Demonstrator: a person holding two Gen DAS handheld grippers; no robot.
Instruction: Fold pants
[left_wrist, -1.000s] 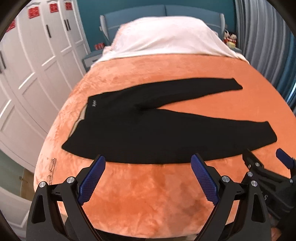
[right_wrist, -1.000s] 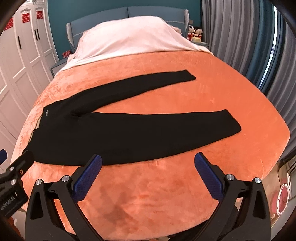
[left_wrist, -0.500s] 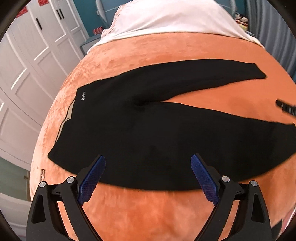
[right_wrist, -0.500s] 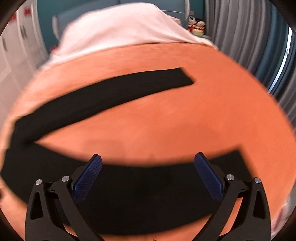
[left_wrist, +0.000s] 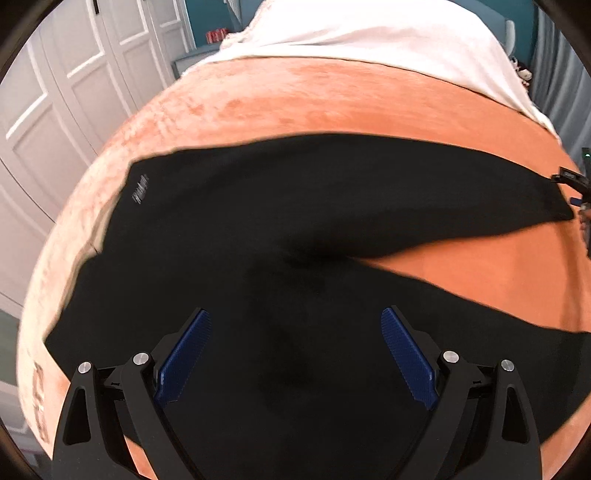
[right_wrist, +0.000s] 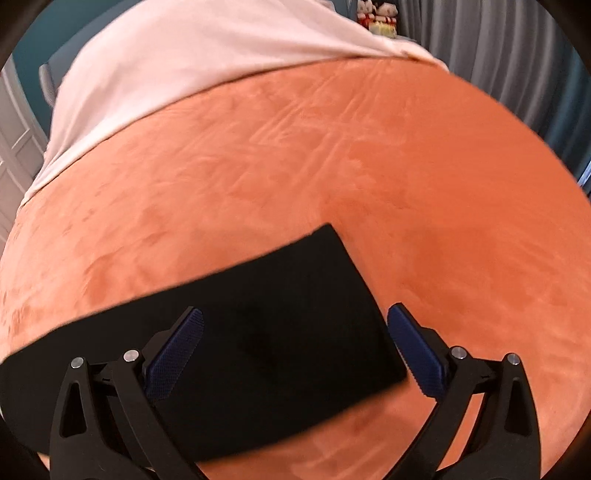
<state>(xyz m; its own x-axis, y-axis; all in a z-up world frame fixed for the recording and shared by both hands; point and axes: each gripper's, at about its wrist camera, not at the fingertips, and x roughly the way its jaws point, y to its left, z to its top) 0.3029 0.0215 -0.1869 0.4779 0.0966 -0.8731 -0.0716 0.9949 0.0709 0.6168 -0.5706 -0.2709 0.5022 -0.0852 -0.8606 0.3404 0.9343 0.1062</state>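
Black pants (left_wrist: 258, 229) lie flat on an orange blanket (left_wrist: 295, 99), waistband at the left, the two legs spread apart toward the right. My left gripper (left_wrist: 295, 354) is open and empty, low over the seat of the pants near the crotch. My right gripper (right_wrist: 293, 350) is open and empty, straddling the hem end of one leg (right_wrist: 288, 314). A bit of the right gripper shows at the right edge of the left wrist view (left_wrist: 576, 184), by the far leg's hem.
A white cover (left_wrist: 369, 33) lies over the head of the bed. White wardrobe doors (left_wrist: 55, 85) stand to the left. Grey curtains (right_wrist: 517, 48) hang to the right. Plush toys (right_wrist: 376, 14) sit beyond the bed's far right corner.
Both grippers have moved forward and down over the bed. The left went from the near edge to over the seat. The right went from the near leg to a leg's hem.
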